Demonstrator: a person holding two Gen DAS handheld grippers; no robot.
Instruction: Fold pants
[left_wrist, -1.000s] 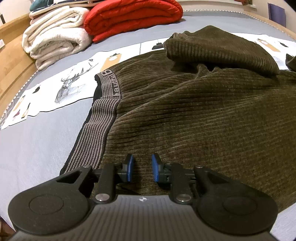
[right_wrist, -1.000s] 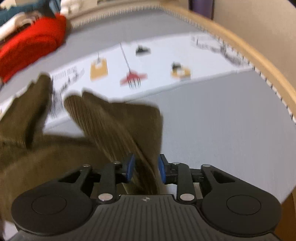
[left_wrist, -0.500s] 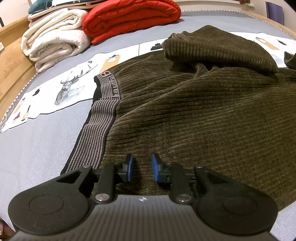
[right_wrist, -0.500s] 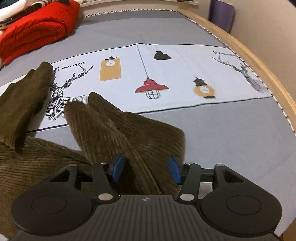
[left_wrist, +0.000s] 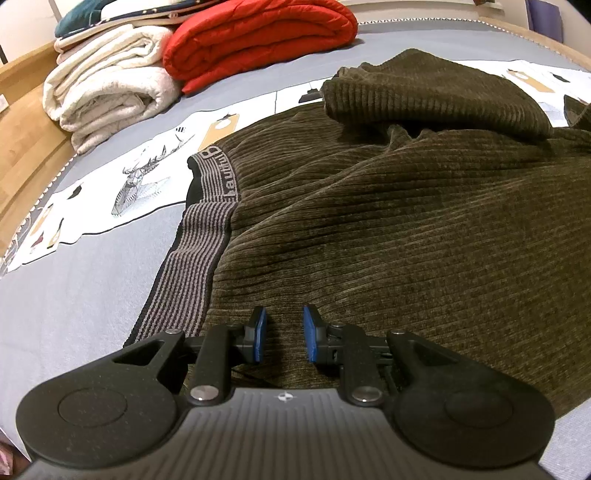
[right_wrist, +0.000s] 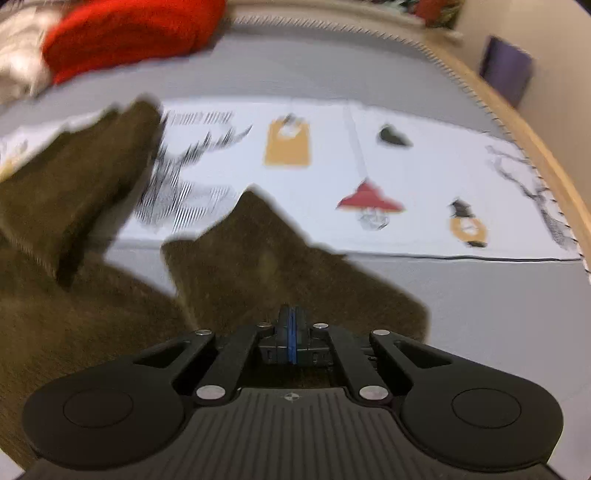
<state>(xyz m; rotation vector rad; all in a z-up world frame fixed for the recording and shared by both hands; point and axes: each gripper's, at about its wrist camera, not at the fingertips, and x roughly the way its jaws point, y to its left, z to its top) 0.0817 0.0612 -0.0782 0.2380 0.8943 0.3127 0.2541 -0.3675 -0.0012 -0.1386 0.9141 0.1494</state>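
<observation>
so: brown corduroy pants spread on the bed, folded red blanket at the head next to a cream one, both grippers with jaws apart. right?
Not quite. Only the left gripper has its jaws apart, over the pants. The right gripper is shut, blue pads together, as the right wrist view shows. The red blanket beside the cream blanket on the bed is correct.

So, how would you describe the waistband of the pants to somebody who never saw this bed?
On the grey bed lie olive corduroy pants. Along their left edge in the left wrist view runs the waistband: a flat strip with fine grey and black stripes and lettering, unlike the ribbed olive cloth beside it.
</observation>
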